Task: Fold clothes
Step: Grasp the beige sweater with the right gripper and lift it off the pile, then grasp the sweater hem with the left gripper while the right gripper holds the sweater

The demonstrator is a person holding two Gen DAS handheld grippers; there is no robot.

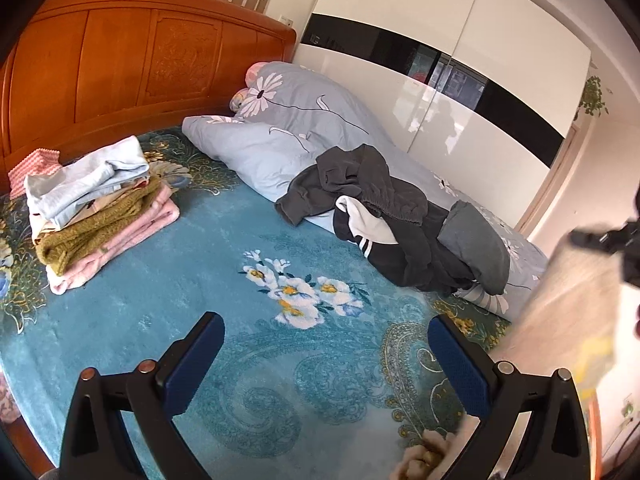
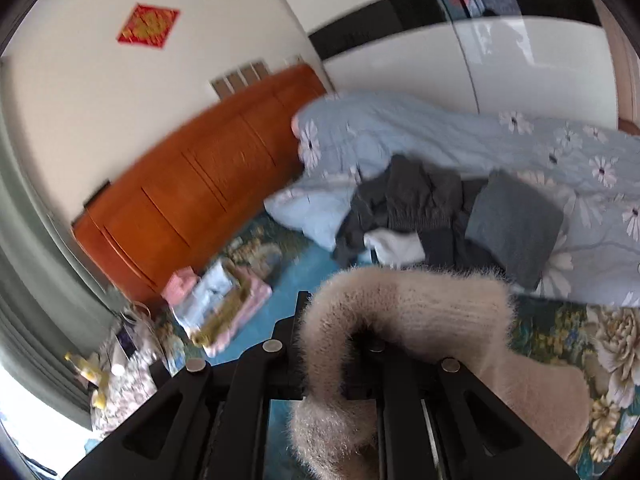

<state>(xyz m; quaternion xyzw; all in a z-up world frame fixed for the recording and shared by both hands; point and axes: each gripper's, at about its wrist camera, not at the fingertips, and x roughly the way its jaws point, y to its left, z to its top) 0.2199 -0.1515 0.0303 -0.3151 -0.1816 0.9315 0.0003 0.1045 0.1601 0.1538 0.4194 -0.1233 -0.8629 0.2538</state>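
My right gripper [image 2: 340, 316] is shut on a fluffy beige sweater [image 2: 420, 304], which drapes over its fingers and hides the tips. In the left wrist view that same sweater [image 1: 572, 300] hangs as a blurred beige sheet at the right edge, under the right gripper [image 1: 584, 236]. A bit of it lies by the lower right finger. My left gripper [image 1: 326, 344] is open above the teal bedspread [image 1: 200, 264], with nothing between its blue pads [image 1: 192, 364]. A stack of folded clothes [image 1: 100, 208] sits near the headboard. A heap of dark unfolded clothes [image 1: 380, 208] lies against the quilt.
A light blue flowered quilt [image 1: 300, 120] is bunched along the bed's far side, with a folded grey piece [image 1: 476, 248] on it. The wooden headboard [image 1: 120, 60] and a white wardrobe [image 1: 440, 60] bound the bed. A cluttered nightstand [image 2: 120, 360] stands beside the bed.
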